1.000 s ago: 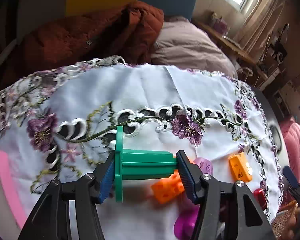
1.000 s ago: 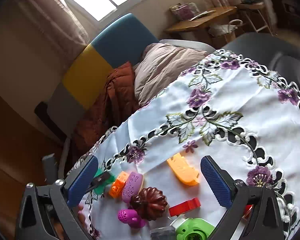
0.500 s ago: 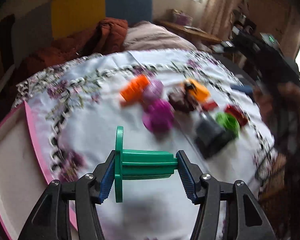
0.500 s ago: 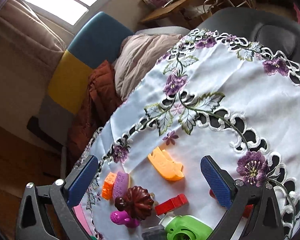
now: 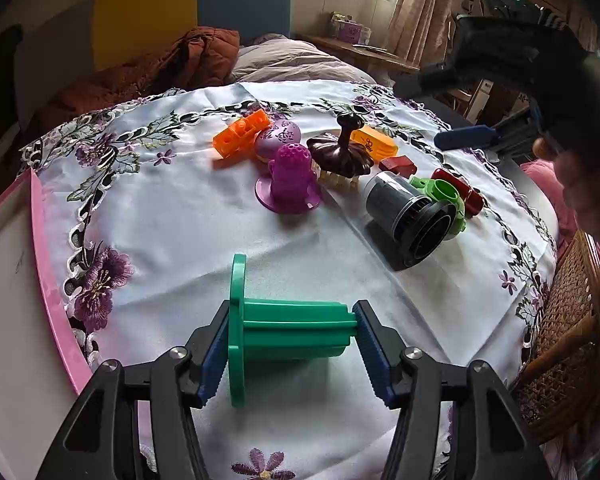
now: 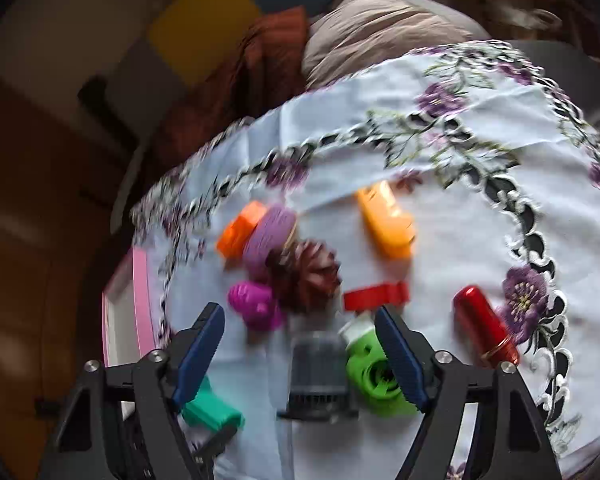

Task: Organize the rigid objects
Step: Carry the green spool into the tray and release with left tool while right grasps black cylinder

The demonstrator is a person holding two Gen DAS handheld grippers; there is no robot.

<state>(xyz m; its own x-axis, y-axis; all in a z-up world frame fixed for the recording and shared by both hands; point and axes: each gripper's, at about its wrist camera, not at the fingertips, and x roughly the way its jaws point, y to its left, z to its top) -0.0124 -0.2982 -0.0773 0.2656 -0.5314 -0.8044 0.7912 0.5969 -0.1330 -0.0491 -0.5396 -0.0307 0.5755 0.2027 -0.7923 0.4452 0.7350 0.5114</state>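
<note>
The left gripper (image 5: 292,344) has its jaws clamped on a green spool (image 5: 276,328), held sideways just above the embroidered tablecloth (image 5: 188,216) on the worktop. The right gripper (image 6: 300,356) hangs with its jaws wide apart over a black cylinder (image 6: 320,372) and a green ring piece (image 6: 374,376). Farther out lie a purple toy (image 5: 290,178), a brown ridged lid (image 5: 342,150), orange blocks (image 5: 242,134) and a red tube (image 6: 485,328).

Ten toys are counted: one green spool (image 5: 288,330), two orange blocks (image 5: 242,134) (image 5: 374,142), two purple pieces (image 5: 278,138) (image 5: 290,178), one brown flower-shaped top (image 5: 340,152), two red pieces (image 5: 398,166) (image 5: 458,190), one black cylinder (image 5: 412,216), one light-green ring (image 5: 442,192). One pink-rimmed tray (image 5: 40,248) is seen.
</note>
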